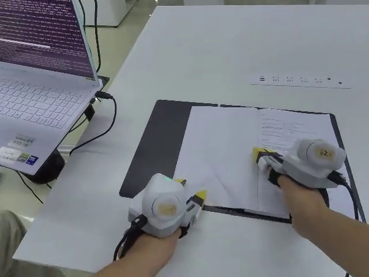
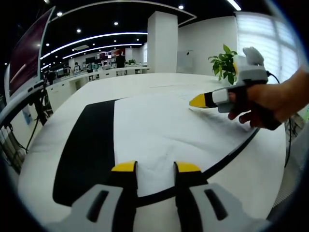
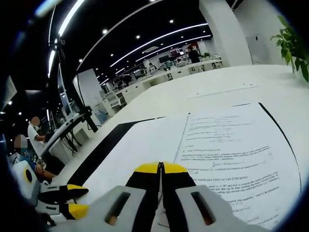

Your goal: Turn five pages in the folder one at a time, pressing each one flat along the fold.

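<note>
Open folder (image 1: 154,144) being worked.
Right tongs (image 1: 260,156) are being held together by the fold (image 1: 258,130); left tongs (image 1: 193,201), apart.

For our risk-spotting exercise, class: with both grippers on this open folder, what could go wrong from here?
The blank page looks rippled, so the shut right gripper working by the fold may set a crease. The open left gripper sits at the page's near edge and might snag it or drag the folder.
</note>
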`<state>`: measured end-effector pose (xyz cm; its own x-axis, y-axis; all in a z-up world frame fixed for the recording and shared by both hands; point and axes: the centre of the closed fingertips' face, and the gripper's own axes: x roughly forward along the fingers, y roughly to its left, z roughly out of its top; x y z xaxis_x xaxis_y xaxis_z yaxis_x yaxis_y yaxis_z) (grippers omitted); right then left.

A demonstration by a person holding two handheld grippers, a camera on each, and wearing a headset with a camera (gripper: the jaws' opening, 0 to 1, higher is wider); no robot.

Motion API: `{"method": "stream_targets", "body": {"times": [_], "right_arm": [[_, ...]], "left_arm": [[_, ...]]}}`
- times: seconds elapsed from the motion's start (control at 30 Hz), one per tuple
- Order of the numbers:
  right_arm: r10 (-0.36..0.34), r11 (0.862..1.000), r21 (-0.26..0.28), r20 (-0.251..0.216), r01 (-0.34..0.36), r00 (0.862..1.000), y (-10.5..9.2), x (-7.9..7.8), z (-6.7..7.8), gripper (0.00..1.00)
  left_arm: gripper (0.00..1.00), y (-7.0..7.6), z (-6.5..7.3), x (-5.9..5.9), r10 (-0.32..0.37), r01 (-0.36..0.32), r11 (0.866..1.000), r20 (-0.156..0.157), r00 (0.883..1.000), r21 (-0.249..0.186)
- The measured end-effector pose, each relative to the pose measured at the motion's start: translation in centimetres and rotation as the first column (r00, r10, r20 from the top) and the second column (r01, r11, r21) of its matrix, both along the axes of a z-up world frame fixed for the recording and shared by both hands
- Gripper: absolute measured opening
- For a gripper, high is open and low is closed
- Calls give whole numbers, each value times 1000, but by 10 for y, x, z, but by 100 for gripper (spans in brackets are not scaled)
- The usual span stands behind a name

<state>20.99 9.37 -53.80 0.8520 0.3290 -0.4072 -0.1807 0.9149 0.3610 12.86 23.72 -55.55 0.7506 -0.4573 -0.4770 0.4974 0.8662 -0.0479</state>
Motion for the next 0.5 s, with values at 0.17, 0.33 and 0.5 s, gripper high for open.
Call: {"method": "stream_targets", "body": {"times": [0.17, 0.33, 0.5], "right_arm": [[-8, 1000, -2, 8, 8, 1000, -3, 10, -1, 0], [-7, 1000, -10, 13, 7, 1000, -5, 19, 0, 0], [-10, 1000, -14, 20, 10, 1000, -7, 31, -1, 0]], "left_arm": [[28, 0, 0, 0, 4, -4, 1000, 7, 1000, -7], [28, 0, 1, 0, 9, -8, 1000, 9, 1000, -13], [29, 0, 1, 0, 10, -10, 1000, 10, 1000, -16]]}}
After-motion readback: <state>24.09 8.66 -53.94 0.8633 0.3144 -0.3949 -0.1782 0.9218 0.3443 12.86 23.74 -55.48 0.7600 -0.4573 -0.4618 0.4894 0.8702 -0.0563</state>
